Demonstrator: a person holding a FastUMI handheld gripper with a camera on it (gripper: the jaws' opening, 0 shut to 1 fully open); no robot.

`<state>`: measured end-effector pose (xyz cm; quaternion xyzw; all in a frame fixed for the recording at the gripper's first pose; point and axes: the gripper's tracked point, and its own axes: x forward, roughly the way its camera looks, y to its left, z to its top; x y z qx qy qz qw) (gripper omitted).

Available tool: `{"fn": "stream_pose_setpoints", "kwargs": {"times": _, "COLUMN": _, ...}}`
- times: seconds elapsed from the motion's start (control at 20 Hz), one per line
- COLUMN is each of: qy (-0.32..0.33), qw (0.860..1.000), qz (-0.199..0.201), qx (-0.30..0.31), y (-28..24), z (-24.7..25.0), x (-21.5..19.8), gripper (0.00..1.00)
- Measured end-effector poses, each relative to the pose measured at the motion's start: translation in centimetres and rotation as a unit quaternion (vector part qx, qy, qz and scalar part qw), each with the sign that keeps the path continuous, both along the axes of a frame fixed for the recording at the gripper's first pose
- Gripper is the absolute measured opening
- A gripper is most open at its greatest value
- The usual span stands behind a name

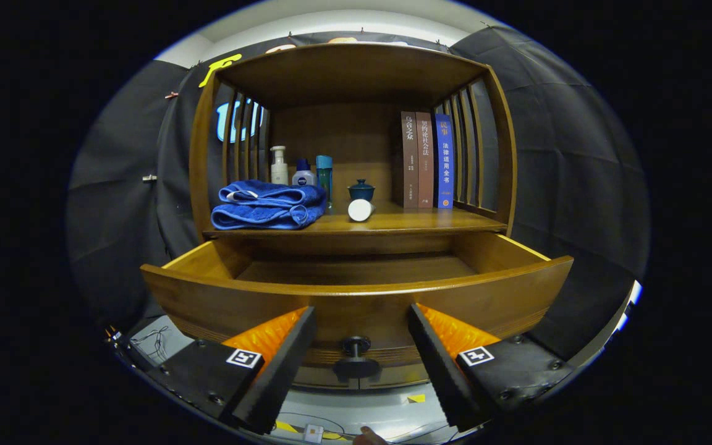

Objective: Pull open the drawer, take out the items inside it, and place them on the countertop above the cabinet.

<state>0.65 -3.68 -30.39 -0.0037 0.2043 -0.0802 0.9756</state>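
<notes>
Gripper view: the claw (361,337) stands wide, holding nothing, its fingers either side of the knob (356,347) without touching it. The drawer (356,290) is pulled out just ahead, probably far enough to reach in; its visible floor looks bare. Towel (267,204) and a white bottle (360,210) lie on the tabletop (393,224) beyond.

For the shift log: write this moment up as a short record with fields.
drawer: pulled open; the visible part of its floor holds nothing
knob: on the drawer front, between the fingers, untouched
gripper: open, fingers spread either side of the knob
countertop: folded blue towel, three bottles behind it, white cylinder lying down, lidded blue cup, three upright books
</notes>
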Motion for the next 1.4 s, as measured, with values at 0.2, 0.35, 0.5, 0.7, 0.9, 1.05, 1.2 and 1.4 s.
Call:
{"fn": "stream_pose_setpoints", "kwargs": {"times": 0.2, "qy": 0.009, "qw": 1.000, "qz": 0.003, "qx": 0.001, "y": -0.5, "z": -0.5, "x": 3.0, "gripper": 1.00}}
{"fn": "stream_pose_setpoints", "kwargs": {"times": 0.35, "qy": 0.015, "qw": 1.000, "qz": 0.005, "qx": 0.003, "y": -0.8, "z": -0.9, "x": 5.1, "gripper": 1.00}}
{"fn": "stream_pose_setpoints", "kwargs": {"times": 0.5, "qy": 0.014, "qw": 1.000, "qz": 0.006, "qx": 0.004, "y": -1.0, "z": -1.2, "x": 6.8, "gripper": 1.00}}
{"fn": "stream_pose_setpoints", "kwargs": {"times": 0.7, "qy": 0.011, "qw": 1.000, "qz": 0.007, "qx": 0.001, "y": -1.3, "z": -1.6, "x": 8.7, "gripper": 1.00}}
{"fn": "stream_pose_setpoints", "kwargs": {"times": 0.9, "qy": 0.013, "qw": 1.000, "qz": 0.010, "qx": 0.000, "y": -1.6, "z": -2.0, "x": 10.7, "gripper": 1.00}}
{"fn": "stream_pose_setpoints", "kwargs": {"times": 1.05, "qy": 0.014, "qw": 1.000, "qz": 0.008, "qx": 0.001, "y": -1.6, "z": -2.2, "x": 11.7, "gripper": 1.00}}
{"fn": "stream_pose_setpoints", "kwargs": {"times": 1.2, "qy": 0.018, "qw": 1.000, "qz": 0.006, "qx": 0.005, "y": -1.7, "z": -2.5, "x": 12.5, "gripper": 1.00}}
{"fn": "stream_pose_setpoints", "kwargs": {"times": 1.4, "qy": 0.022, "qw": 1.000, "qz": 0.004, "qx": 0.003, "y": -1.8, "z": -2.9, "x": 12.5, "gripper": 1.00}}
